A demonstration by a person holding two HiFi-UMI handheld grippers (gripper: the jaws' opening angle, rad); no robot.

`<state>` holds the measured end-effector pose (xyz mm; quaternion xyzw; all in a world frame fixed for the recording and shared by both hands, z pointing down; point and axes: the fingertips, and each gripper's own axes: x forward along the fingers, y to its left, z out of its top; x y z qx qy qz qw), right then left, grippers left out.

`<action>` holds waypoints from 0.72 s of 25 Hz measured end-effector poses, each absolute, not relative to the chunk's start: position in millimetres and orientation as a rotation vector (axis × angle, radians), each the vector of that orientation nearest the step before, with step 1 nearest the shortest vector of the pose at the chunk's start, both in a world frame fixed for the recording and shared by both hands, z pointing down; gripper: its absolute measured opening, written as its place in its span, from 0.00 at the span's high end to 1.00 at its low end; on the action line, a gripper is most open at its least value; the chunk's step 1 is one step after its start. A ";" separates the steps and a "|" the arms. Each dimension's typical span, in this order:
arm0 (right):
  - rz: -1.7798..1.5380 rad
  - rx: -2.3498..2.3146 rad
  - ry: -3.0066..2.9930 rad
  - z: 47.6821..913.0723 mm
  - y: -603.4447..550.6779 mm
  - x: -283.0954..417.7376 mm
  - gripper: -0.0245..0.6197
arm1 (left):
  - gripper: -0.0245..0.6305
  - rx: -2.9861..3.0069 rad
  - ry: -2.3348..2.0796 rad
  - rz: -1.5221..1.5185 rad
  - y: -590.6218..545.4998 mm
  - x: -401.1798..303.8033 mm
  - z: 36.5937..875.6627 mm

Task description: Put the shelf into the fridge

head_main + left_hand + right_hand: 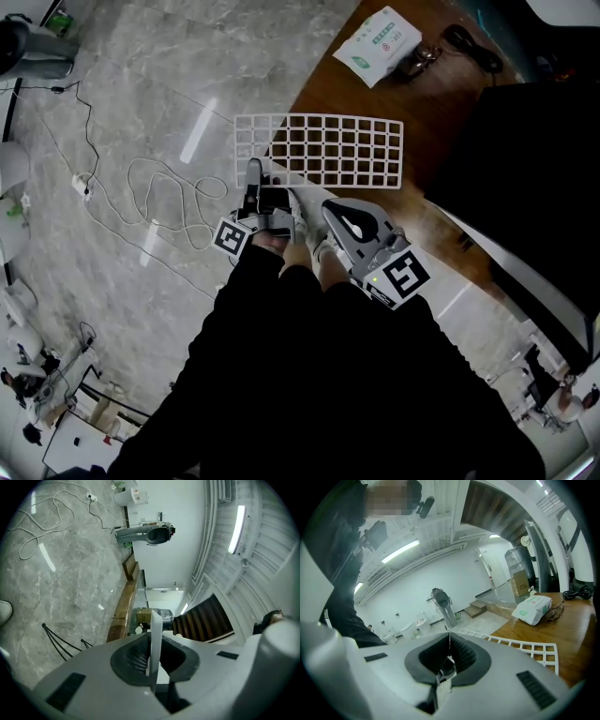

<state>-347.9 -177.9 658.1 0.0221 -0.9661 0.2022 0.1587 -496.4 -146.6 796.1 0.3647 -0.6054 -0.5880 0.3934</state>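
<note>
The shelf [319, 150], a flat white wire grid, hangs level over the edge of the wooden table [375, 103] and the marble floor. My left gripper [255, 171] is at its near left corner. In the left gripper view the shelf [155, 639] shows edge-on between the pads, and the left gripper [154, 656] is shut on it. My right gripper [292, 195] is at the near edge, just right of the left one. In the right gripper view the right gripper [449, 654] is shut, with the shelf [511, 647] stretching off to its right. Whether it pinches a wire I cannot tell.
A white tissue pack [377, 44], glasses [420, 59] and a black cable [473, 47] lie on the table's far end. A large dark body with a white edge [511, 267] fills the right side. A white cable [159, 202] loops on the floor at left.
</note>
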 end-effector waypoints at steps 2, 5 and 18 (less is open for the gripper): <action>0.586 0.076 -2.767 656.6 -180.3 -342.4 0.95 | 0.92 0.940 -1.521 -1.520 -145.9 -494.1 785.2; 0.625 0.105 -2.770 651.5 -179.2 -336.1 0.95 | 0.92 0.937 -1.511 -1.562 -138.3 -498.7 769.2; 1.023 0.305 -2.700 639.3 -169.7 -242.2 0.95 | 0.91 0.890 -1.540 -1.721 -93.2 -480.5 679.3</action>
